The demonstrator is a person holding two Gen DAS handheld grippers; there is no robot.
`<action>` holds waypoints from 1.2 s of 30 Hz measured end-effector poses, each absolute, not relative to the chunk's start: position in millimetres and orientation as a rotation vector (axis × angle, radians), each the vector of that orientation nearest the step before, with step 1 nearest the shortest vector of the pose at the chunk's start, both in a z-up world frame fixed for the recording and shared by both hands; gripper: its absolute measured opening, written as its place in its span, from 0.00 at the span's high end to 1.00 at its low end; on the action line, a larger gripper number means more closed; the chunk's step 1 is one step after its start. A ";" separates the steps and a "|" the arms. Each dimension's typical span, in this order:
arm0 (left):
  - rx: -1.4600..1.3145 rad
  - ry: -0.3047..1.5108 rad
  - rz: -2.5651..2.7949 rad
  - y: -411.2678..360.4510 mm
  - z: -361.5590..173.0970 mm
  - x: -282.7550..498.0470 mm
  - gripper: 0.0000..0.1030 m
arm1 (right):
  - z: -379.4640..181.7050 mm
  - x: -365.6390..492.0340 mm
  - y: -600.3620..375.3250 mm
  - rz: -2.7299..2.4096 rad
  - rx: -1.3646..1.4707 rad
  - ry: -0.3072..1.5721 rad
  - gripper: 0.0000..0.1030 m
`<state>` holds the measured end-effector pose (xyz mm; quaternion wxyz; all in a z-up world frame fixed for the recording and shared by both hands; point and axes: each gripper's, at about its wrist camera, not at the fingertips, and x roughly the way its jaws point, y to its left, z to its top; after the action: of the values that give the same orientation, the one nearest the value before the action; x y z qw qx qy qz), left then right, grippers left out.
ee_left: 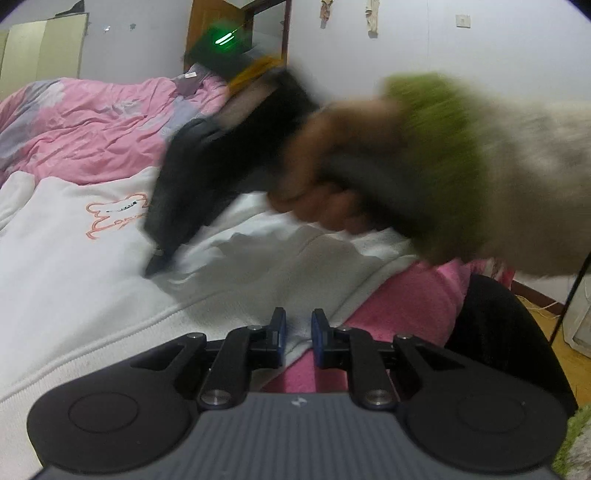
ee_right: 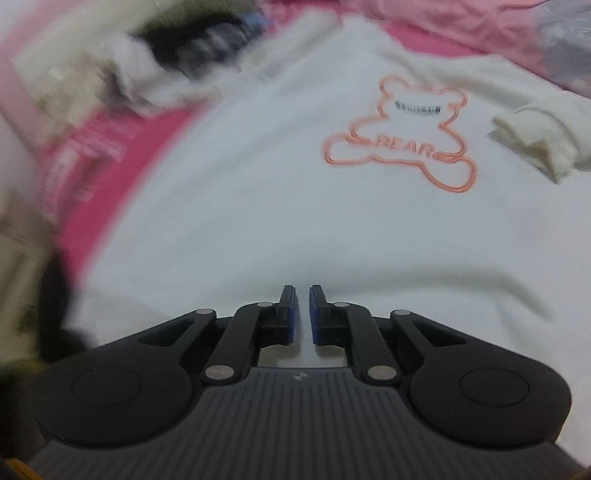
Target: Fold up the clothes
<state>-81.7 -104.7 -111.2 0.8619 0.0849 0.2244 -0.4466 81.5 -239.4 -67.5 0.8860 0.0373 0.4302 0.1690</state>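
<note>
A white sweatshirt (ee_left: 74, 277) (ee_right: 258, 184) with an orange bear outline (ee_left: 114, 216) (ee_right: 402, 140) lies spread on the bed. My left gripper (ee_left: 298, 326) sits at its near hem, fingers drawn close with the white hem edge between the blue pads. In the right wrist view it is a dark blur (ee_right: 221, 33) beside bunched white cloth. My right gripper (ee_right: 302, 308) is nearly closed over the body of the sweatshirt. Seen from the left, its blurred tips (ee_left: 157, 264) touch the cloth, and wrinkles spread from them. A hand (ee_left: 325, 177) in a green-cuffed sleeve (ee_left: 443, 147) holds it.
A pink sheet (ee_left: 406, 295) (ee_right: 110, 155) covers the bed beneath the sweatshirt. A rumpled pink duvet (ee_left: 92, 118) lies behind it. One sweatshirt cuff (ee_right: 535, 144) lies folded at the right. Something black (ee_left: 498, 325) stands at the bed's near right edge, above a wooden floor (ee_left: 569, 354).
</note>
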 end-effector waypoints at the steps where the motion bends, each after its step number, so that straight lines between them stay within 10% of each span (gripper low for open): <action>1: 0.174 0.470 -0.937 -104.4 -111.5 -81.8 0.85 | -71.7 90.0 -233.2 0.362 0.076 0.897 1.00; 36: 0.158 0.429 -0.964 -97.8 -117.2 -83.6 0.84 | -55.7 92.1 -95.7 1.114 -0.142 1.048 0.77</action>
<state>-83.6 -97.8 -117.2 0.8612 0.0751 0.2043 -0.4594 92.1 -95.7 -55.7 0.7192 -0.0643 0.4742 0.5038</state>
